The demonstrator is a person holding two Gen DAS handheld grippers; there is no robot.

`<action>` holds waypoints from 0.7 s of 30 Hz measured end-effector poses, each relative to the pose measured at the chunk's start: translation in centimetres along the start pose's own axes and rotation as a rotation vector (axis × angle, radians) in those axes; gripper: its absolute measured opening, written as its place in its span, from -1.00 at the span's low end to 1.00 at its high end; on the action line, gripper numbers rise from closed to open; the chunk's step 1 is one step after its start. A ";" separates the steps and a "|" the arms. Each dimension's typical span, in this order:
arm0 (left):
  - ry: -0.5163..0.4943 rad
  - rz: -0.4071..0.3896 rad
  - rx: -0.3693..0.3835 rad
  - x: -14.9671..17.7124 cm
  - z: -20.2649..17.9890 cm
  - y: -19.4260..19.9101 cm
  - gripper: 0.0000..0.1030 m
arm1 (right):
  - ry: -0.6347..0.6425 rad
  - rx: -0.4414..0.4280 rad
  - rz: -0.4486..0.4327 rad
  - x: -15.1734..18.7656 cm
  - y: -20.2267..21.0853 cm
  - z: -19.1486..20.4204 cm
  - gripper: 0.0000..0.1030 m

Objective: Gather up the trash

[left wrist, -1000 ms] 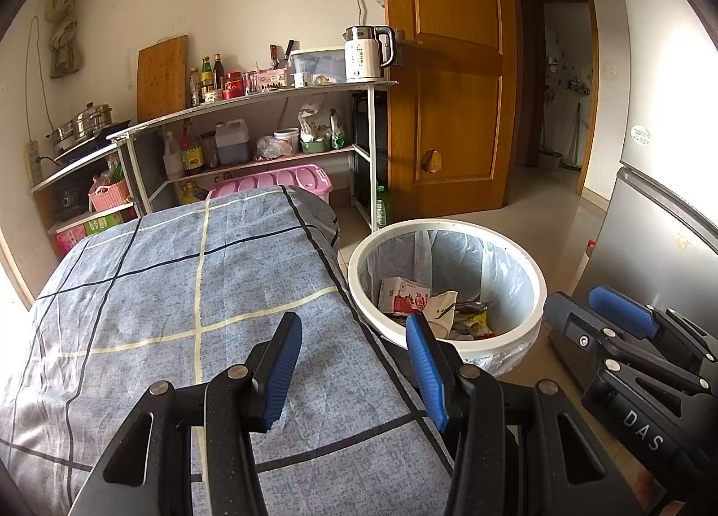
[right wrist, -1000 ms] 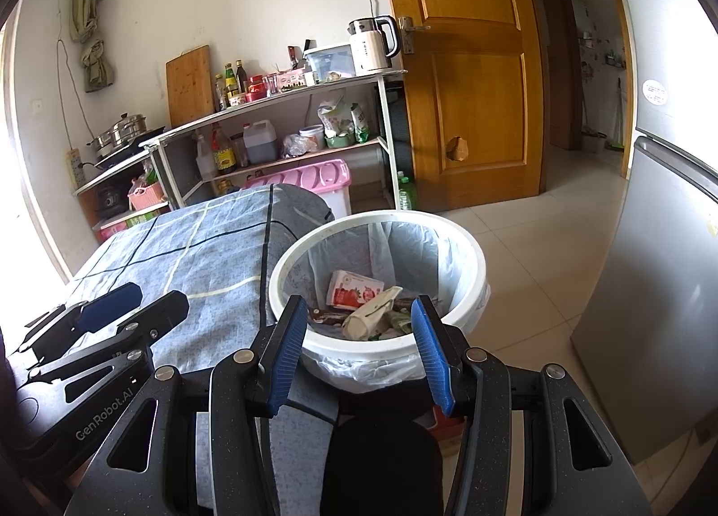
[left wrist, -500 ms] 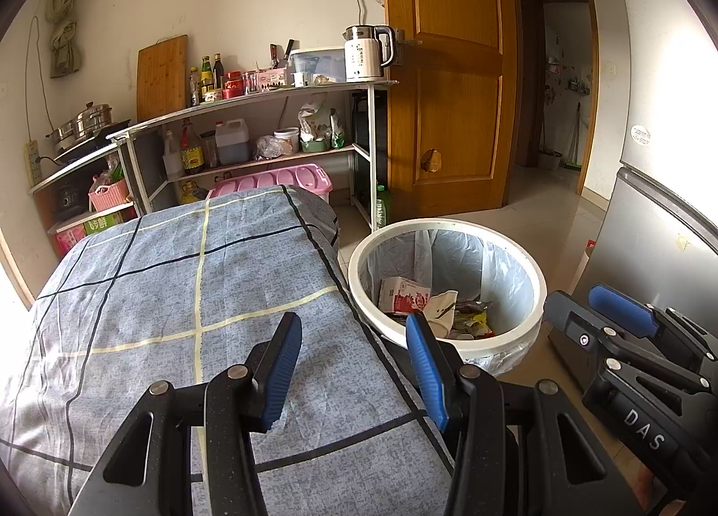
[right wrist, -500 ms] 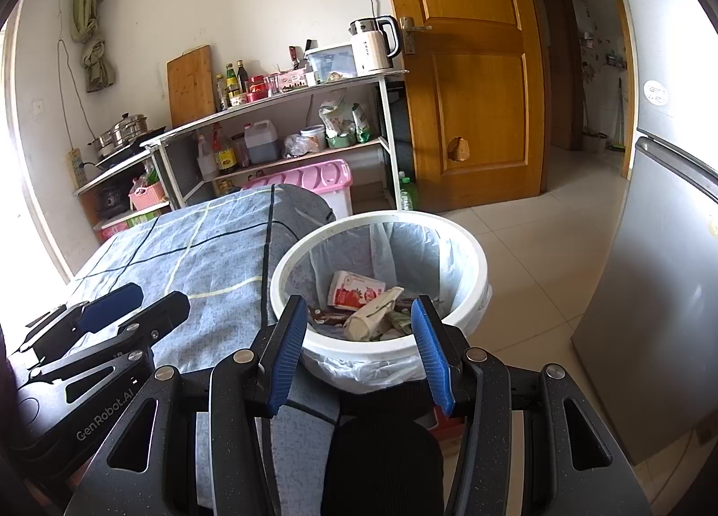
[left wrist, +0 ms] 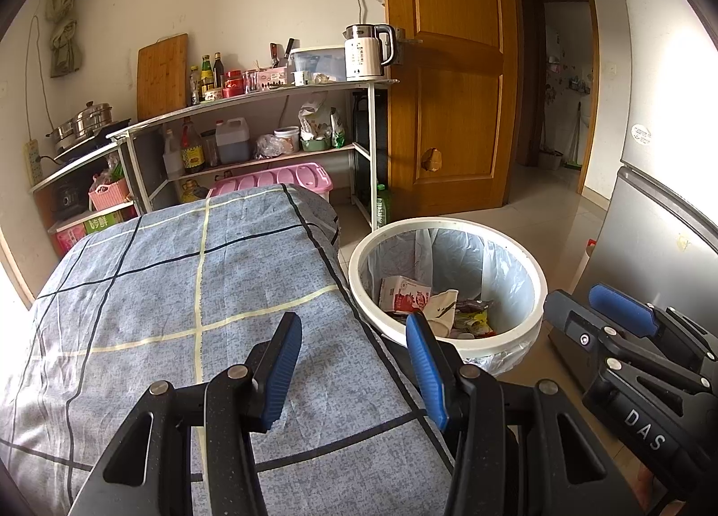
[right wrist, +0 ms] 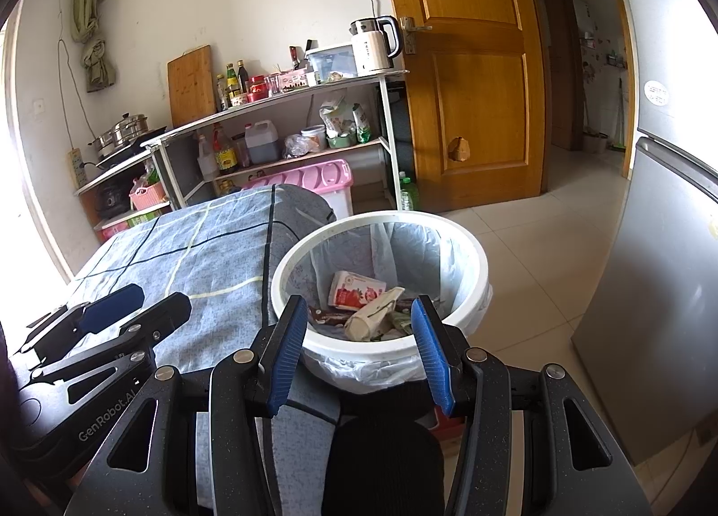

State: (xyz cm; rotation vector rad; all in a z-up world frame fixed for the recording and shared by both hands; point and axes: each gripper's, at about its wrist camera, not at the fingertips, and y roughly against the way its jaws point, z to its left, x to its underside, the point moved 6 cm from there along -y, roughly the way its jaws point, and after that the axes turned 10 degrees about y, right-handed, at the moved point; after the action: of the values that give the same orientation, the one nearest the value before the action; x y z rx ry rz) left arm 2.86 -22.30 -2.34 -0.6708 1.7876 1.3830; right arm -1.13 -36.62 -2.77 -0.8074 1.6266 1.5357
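In the left wrist view, the trash bin (left wrist: 448, 327) is seen upright beside the surface (left wrist: 179, 291), its mouth upward; the left claw (left wrist: 354, 363) is held parted and empty. In the right wrist view, the right claw (right wrist: 359, 347) is held parted, empty, before the bin's rim.

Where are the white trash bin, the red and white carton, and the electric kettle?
white trash bin (right wrist: 466, 242), right wrist view, far rim.
red and white carton (right wrist: 356, 289), right wrist view, printed face.
electric kettle (left wrist: 361, 56), left wrist view, white body.
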 end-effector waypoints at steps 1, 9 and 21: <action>0.001 0.001 0.000 0.0 0.0 0.0 -0.06 | 0.000 0.001 0.001 0.0 0.0 0.0 -0.04; 0.000 0.001 -0.001 0.1 0.0 0.0 -0.06 | -0.001 0.000 0.000 -0.1 0.0 0.0 -0.04; -0.002 0.002 0.003 0.3 -0.1 -0.1 -0.06 | -0.002 0.000 0.002 -0.1 -0.1 0.2 -0.04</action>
State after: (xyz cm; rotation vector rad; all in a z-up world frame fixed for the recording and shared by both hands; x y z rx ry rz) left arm 2.81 -22.40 -2.62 -0.6661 1.7892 1.3818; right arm -1.00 -36.47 -2.71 -0.8043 1.6261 1.5378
